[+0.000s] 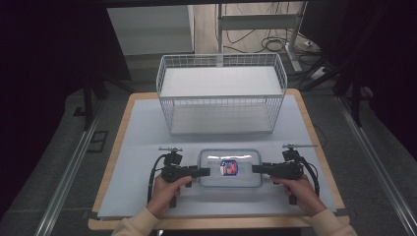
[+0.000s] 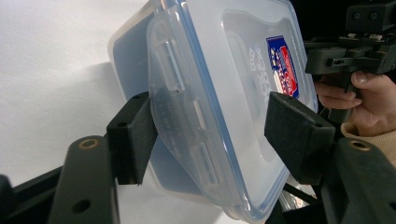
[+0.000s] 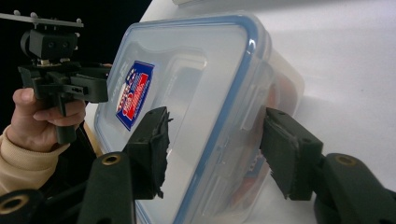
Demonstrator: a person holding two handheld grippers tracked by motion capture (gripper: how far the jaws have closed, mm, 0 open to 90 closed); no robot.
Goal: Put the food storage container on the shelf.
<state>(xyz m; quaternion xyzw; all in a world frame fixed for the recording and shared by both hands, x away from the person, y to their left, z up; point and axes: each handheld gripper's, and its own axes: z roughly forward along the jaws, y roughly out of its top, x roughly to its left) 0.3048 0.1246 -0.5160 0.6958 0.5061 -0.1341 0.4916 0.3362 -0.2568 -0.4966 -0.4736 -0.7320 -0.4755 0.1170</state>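
On the left, the left gripper (image 1: 202,171) straddles the short end of a clear plastic food container (image 1: 229,168) that lies flat on the white tabletop (image 1: 142,147), near the person's edge. In the left gripper view its fingers (image 2: 133,137) sit one under the base and one over the lid, and the upper pad looks just clear of the lid, so this end reads as bracketed, not yet clamped.

The container's lid (image 3: 187,84) has a blue seal and a red-and-blue sticker (image 1: 228,167), and its latches appear snapped down. Something reddish shows faintly through the wall in the right gripper view; what it is cannot be told.

On the right, the right gripper (image 1: 255,169) takes the opposite end, fingers (image 3: 152,149) astride lid and base and seemingly pressing on them.

Behind, well apart, stands a white wire basket (image 1: 221,93), with nothing seen inside. Judging from this, only the two-handed grasp is nearly set; lifting the container and carrying it, likely to the basket, remain.
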